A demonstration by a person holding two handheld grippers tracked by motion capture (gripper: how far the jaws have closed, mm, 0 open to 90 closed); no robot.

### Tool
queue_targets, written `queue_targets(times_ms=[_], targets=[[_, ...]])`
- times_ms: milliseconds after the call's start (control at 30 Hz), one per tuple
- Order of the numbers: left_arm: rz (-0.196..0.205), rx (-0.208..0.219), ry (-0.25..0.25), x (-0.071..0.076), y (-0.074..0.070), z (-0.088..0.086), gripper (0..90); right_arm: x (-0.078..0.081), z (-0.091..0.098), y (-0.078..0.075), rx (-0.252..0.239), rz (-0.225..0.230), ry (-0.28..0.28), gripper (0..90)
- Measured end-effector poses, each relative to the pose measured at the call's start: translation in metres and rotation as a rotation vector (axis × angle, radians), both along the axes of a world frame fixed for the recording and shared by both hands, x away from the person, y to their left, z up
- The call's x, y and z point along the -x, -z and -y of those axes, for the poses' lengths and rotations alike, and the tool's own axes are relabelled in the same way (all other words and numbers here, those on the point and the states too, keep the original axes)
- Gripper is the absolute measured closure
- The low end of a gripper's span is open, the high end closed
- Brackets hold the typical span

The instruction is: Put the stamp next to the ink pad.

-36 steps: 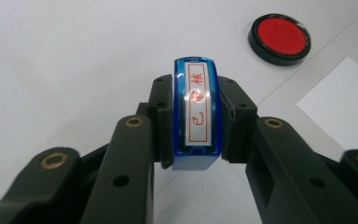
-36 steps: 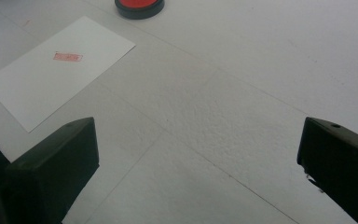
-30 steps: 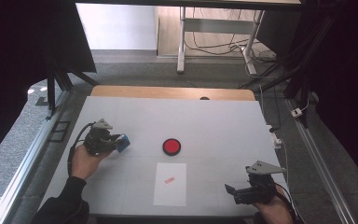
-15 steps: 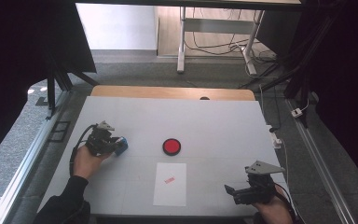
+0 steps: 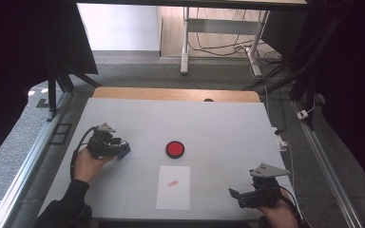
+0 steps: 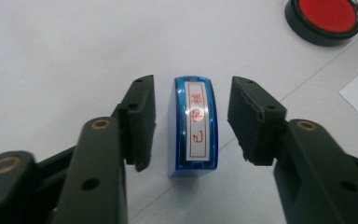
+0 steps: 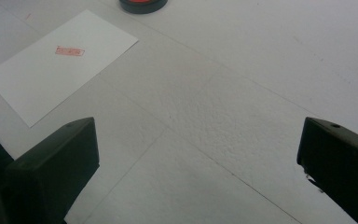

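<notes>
White table [image 5: 209, 123] stands on a grey floor, bearing a red ink pad [image 5: 175, 149] near its centre and a paper sheet [image 5: 173, 187] with a small red imprint just in front of it. Left gripper [image 6: 191, 122] has just been opening: its jaws stand clear on either side of the blue stamp [image 6: 193, 126], which rests upright on the table left of the pad, pads not pressing it. Right gripper [image 5: 237, 194] rests at the near right edge, jaws wide apart and holding nothing.

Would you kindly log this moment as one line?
left gripper: jaws just opening, clear of blue stamp | stamp: on table | right gripper: open, empty
</notes>
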State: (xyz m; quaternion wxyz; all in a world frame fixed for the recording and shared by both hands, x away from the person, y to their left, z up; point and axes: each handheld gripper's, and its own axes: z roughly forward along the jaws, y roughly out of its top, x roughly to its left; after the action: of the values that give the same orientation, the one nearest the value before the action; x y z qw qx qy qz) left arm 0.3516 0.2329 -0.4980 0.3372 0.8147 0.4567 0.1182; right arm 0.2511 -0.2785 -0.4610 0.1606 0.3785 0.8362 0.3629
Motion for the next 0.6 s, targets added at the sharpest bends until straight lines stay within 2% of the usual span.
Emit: queue_targets(times_ms=[133, 233, 333, 400, 600], targets=[[0.011, 0.028, -0.01, 0.003, -0.005, -0.001, 42.4, 0.0, 0.0, 0.0, -0.002, 0.0, -0.001, 0.0], [0.042, 0.027, 0.004, 0.007, -0.01, -0.002, 35.7, 0.0, 0.0, 0.0, -0.003, -0.001, -0.002, 0.0], [0.056, 0.061, 0.016, 0.012, -0.017, -0.003, 29.0, 0.0, 0.0, 0.0, -0.002, 0.0, -0.004, 0.0], [0.064, 0.065, 0.019, 0.015, -0.022, -0.002, 25.1, 0.0, 0.0, 0.0, -0.002, -0.001, -0.005, 0.0], [0.052, 0.093, 0.051, 0.027, -0.03, -0.002, 17.8, 0.0, 0.0, 0.0, -0.004, -0.002, -0.006, 0.0]])
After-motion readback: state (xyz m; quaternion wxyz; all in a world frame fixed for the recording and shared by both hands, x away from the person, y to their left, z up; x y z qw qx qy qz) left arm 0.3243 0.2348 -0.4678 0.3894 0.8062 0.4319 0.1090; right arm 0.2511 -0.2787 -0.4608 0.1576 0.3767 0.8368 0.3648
